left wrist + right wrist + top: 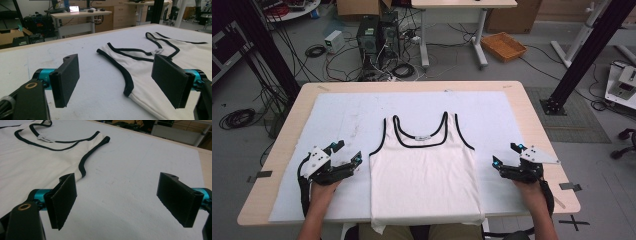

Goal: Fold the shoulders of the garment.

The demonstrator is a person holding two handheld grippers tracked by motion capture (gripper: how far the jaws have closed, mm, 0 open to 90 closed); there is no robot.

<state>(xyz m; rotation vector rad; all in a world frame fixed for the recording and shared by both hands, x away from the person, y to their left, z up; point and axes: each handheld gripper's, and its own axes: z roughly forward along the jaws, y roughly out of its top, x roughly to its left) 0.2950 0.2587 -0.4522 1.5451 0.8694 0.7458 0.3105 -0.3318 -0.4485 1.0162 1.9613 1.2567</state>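
Tank top: it is lying flat and face up on the white cloth in the middle of the table, straps pointing away from me and hem hanging a little over the near edge.
Long axis: it is running from me toward the far side, so both side edges are facing my tools.
Left gripper: I am holding it just beside the left side edge, near the armhole, jaws wide apart with nothing between them.
Right gripper: I am holding it near the right side edge, a bit further off than the left one, jaws also wide and empty.
Nearer hand: I am judging the left one as nearer.
Direction: the tank top is lying inward from each tool, between them.
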